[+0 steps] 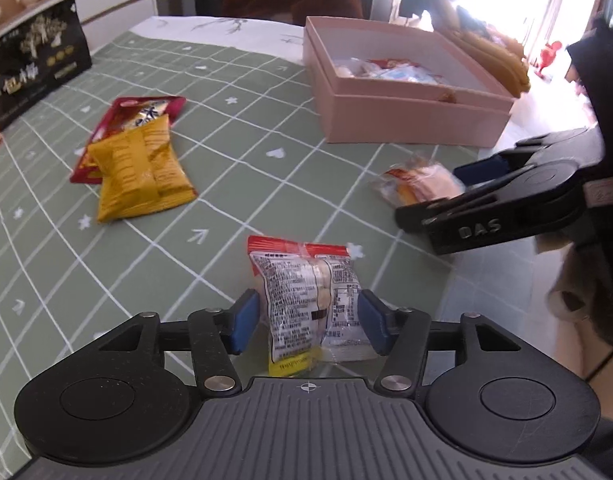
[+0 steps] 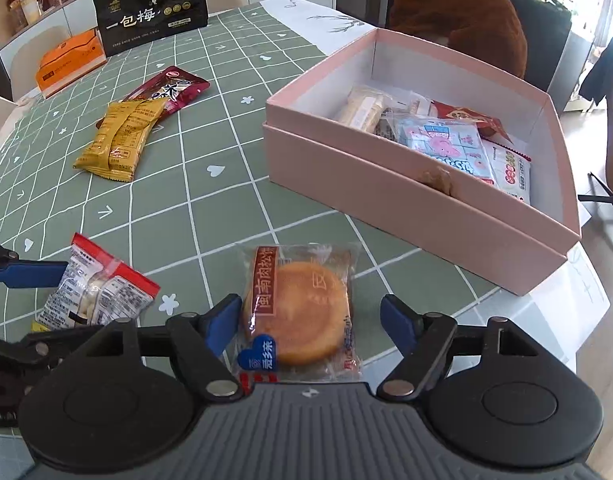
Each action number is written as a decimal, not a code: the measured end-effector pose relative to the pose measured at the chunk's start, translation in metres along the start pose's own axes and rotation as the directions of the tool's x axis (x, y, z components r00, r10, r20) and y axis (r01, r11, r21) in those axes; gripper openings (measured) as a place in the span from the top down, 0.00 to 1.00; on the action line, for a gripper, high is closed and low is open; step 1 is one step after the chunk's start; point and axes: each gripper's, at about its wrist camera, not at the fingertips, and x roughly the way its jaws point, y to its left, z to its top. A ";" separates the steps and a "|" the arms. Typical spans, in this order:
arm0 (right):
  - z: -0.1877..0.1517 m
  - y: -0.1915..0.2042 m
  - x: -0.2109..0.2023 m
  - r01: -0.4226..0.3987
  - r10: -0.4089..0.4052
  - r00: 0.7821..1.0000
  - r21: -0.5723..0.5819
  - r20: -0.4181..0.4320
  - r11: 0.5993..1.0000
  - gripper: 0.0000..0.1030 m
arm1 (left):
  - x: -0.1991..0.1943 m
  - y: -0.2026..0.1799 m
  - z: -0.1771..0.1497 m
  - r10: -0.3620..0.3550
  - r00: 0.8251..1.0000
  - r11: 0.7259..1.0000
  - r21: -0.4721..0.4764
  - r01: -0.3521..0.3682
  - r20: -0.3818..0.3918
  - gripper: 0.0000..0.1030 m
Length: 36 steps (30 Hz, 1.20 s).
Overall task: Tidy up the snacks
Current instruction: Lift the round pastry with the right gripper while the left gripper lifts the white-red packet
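Both grippers straddle a snack at the bottom of their own views, apparently lining up two pickups at once. The left gripper (image 1: 308,322) is spread, its blue pads either side of the clear printed packet (image 1: 308,304) lying on the green checked tablecloth (image 1: 242,168); whether the pads touch the wrapper cannot be told. The right gripper (image 2: 311,326) is likewise spread around the round pastry packet (image 2: 300,308), with a clear gap on the right. The pink box (image 2: 418,200), upper right in both views, already holds several snacks and seems the destination. A yellow packet (image 2: 116,140) overlapping a red packet (image 2: 174,88) waits at upper left, well apart.
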 end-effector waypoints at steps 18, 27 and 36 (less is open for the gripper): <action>-0.004 -0.031 -0.035 -0.013 0.010 1.000 0.146 0.021 0.989 0.26 | 0.011 -0.037 -0.007 0.013 1.000 0.983 0.184 -0.014 0.009 0.34; -0.009 -0.035 -0.034 -0.002 0.000 1.000 0.167 0.011 0.986 0.26 | 0.005 -0.017 -0.008 0.009 0.999 0.999 0.052 -0.010 0.037 0.35; -0.001 -0.022 -0.030 -0.025 0.024 1.000 0.094 0.014 0.995 0.26 | 0.018 -0.018 -0.003 -0.033 0.999 0.998 0.048 0.033 0.011 0.35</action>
